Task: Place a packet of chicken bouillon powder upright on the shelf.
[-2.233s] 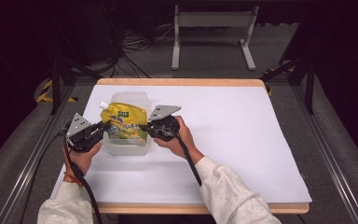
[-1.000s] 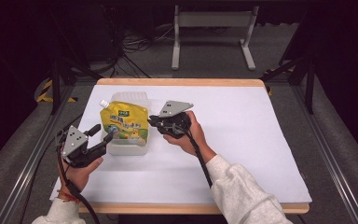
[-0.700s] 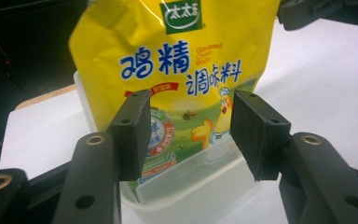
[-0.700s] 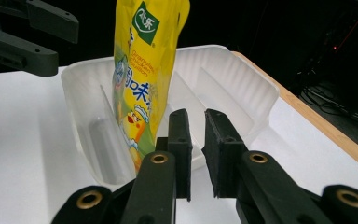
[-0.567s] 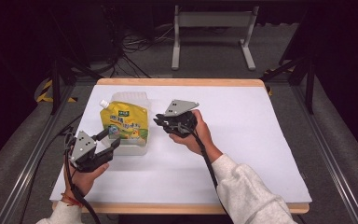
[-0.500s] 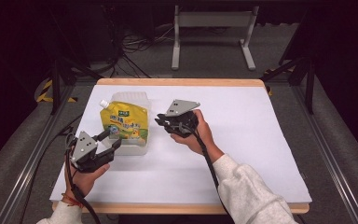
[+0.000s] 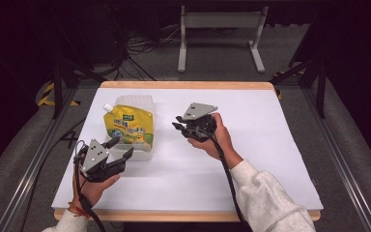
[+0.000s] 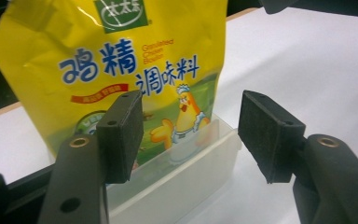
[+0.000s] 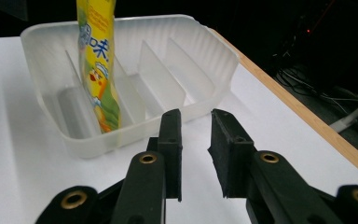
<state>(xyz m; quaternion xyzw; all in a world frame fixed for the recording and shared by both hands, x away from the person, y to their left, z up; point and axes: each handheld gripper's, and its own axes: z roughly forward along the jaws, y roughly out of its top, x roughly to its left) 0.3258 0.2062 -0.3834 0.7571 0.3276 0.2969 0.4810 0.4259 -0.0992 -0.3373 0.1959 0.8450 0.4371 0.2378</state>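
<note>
Two tools (image 7: 121, 149) (image 7: 178, 122) released, jaws just opening, beside one pouch (image 7: 128, 125) in one tray (image 9: 205, 51).

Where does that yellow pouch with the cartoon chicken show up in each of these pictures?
High view: the yellow pouch stands left of centre, in the clear tray.
Left gripper view: it fills the upper left, behind the fingers.
Right gripper view: seen edge-on at the upper left, in a slot near the tray's left end.
Shared landmark: the clear tray.
</note>
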